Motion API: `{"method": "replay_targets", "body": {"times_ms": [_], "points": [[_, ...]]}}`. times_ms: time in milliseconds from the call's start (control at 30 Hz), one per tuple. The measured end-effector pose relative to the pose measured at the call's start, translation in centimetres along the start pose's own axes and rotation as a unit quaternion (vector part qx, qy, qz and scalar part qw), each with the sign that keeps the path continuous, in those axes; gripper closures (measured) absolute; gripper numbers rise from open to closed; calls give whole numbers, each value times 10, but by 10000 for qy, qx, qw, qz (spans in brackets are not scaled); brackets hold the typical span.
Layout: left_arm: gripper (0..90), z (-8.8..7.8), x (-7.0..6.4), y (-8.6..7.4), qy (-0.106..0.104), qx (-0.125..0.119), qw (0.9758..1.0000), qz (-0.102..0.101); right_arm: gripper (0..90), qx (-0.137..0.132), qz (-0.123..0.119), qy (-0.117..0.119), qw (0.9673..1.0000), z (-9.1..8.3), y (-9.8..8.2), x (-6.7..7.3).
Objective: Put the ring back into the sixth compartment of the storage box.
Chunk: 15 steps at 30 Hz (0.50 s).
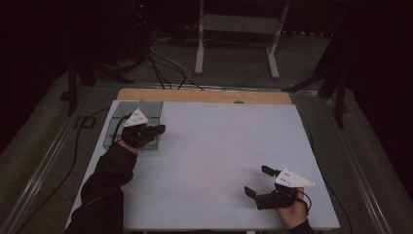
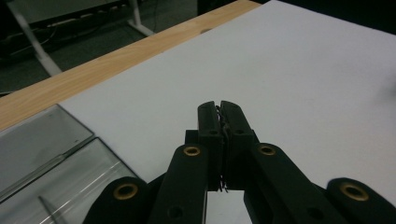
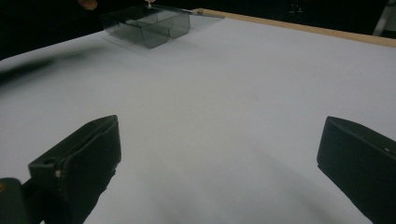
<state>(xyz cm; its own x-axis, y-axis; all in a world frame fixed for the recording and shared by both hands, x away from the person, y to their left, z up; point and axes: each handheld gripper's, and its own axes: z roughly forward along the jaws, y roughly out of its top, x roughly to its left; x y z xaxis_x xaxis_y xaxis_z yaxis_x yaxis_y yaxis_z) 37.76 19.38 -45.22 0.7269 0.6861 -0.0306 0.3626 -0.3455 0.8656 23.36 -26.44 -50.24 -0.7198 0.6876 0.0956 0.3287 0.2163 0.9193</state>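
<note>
Table (image 1: 219, 146) under a white sheet, wooden strip along the far edge. Clear tray (image 1: 134, 127) at the far left corner, with the left gripper (image 1: 158, 130) over its near right part, pointing right across the sheet. From above, too dark to read those jaws; from the left gripper view, left gripper (image 2: 219, 109) with jaws pressed together, a thin dark sliver, perhaps wire, in the seam between them, too small to name. Same view: tray (image 2: 56, 158) at lower left, two clear compartments with a ridge between, wood beyond.

Right gripper (image 1: 258, 181) at the near right, well apart from the tray, aimed left and away across the sheet. Jaws spread wide, nothing between them but bare sheet; in its own view, right gripper (image 3: 217, 154) framing open white surface, tray (image 3: 147, 23) far off at top left, seen side-on with its walls standing up.

Left forearm in a dark sleeve, reaching diagonally up from the bottom left, hand wrapped over the gripper body. Right hand low at the bottom edge, grey plate on top.
</note>
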Motion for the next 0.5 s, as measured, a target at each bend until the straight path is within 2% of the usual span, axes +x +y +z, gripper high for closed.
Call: {"method": "replay_targets", "body": {"times_ms": [233, 500], "points": [[896, -2, 9, -5, 190, -43, 9997, -139, 0, -2, 6, -1, 10000, 0, 0, 0], [896, 0, 18, -13, 390, 63, 9989, -246, 0, 2, -7, -15, 10000, 0, 0, 1]]}}
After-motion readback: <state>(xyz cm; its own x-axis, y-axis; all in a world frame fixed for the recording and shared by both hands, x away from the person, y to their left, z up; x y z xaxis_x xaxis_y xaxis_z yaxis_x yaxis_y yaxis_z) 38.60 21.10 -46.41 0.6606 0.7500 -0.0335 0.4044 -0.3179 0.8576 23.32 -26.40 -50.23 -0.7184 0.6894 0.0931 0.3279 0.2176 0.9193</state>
